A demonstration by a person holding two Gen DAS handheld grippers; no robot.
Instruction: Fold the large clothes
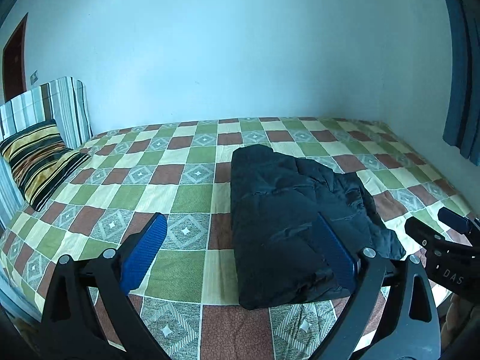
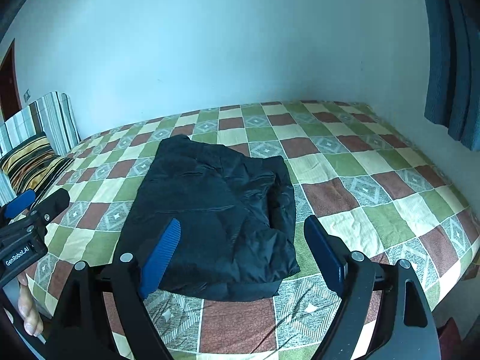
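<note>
A black padded jacket [image 1: 276,195] [image 2: 216,195] lies folded into a rough rectangle on the checked bedspread [image 1: 186,186] [image 2: 360,180]. My left gripper [image 1: 240,219] hovers open near the jacket's near left edge; its right blue pad overlaps the cloth in the picture, but nothing is clamped. Over the jacket's near end my right gripper [image 2: 243,222] stands open, its pads apart and free of the cloth. Each wrist view catches the other tool at its edge: the right gripper [image 1: 435,234] and the left gripper [image 2: 36,210].
A yellow-and-black striped pillow [image 1: 39,162] [image 2: 30,165] leans on a striped cushion [image 1: 60,105] at the bed's left end. Blue curtains [image 1: 462,90] [image 2: 450,75] hang at the right. A pale wall backs the bed. A person's fingers [image 2: 28,309] show at the lower left.
</note>
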